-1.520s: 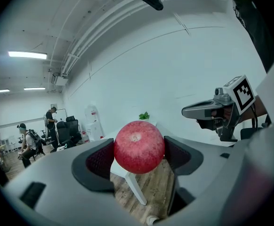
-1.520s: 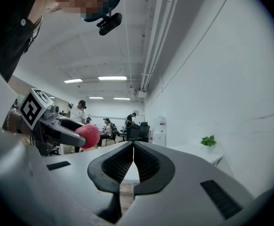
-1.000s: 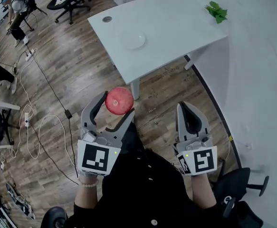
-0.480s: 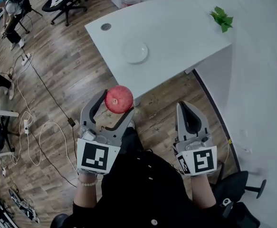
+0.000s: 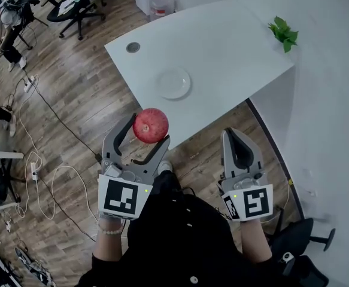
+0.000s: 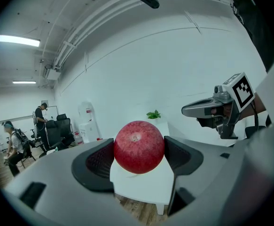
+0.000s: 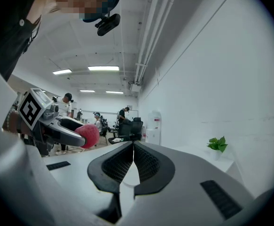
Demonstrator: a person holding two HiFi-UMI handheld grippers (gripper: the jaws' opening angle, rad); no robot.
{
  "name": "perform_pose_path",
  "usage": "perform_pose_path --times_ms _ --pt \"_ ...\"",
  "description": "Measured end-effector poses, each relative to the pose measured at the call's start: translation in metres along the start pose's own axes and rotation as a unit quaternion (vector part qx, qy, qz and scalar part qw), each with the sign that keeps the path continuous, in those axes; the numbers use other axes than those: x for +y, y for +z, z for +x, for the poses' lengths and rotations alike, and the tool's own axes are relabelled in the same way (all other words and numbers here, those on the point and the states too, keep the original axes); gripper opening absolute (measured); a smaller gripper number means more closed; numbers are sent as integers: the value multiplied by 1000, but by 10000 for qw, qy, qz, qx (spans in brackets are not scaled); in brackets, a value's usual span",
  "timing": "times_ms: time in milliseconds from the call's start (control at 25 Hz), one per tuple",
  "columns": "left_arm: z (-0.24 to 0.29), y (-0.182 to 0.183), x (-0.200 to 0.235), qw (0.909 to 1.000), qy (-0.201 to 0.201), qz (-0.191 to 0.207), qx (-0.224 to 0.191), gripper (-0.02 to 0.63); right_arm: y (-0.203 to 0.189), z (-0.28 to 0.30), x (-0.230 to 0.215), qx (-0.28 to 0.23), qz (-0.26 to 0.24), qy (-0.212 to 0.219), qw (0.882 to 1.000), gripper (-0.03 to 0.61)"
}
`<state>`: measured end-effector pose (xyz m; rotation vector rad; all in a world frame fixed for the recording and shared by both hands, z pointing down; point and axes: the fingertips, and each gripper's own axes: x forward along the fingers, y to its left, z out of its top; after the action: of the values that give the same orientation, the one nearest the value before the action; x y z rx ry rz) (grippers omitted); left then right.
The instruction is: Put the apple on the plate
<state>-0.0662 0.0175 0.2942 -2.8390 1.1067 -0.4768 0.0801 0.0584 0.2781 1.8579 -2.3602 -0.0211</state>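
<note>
Head view: left hand-held gripper is clenched on the apple, one jaw on each side, and the fruit is in the air, not resting on anything. From here we see the apple over the tabletop edge close to its near corner, with wood floor below. The plate sits on the tabletop near that same edge, well apart from the apple. A small plant is at the far right corner and a round grommet at the left corner. The right hand-held gripper is held beside the left one, over the floor, carrying nothing. Left gripper view: both jaw pads touch the red apple, which fills the gap between them. White tabletop is behind and below it, and the right hand-held gripper is off to the right. Right gripper view: jaws are closed against each other with nothing between them. The left hand-held gripper with the apple is at the left and the plant at the right. We see people and office chairs in the background.
</note>
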Motion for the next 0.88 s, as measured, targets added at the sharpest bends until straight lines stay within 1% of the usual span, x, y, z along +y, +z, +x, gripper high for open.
perform_pose_path --times_ms 440,640,880 --pt "32 -11 54 9999 -97 -36 18 346 3 64 3 59 -19 -71 10000 41" --pt "42 -18 66 9999 -130 -83 37 345 1 81 5 99 -22 -68 9999 41" --pt "43 -22 75 9998 -153 -118 64 346 1 88 10 172 -29 -68 9998 41"
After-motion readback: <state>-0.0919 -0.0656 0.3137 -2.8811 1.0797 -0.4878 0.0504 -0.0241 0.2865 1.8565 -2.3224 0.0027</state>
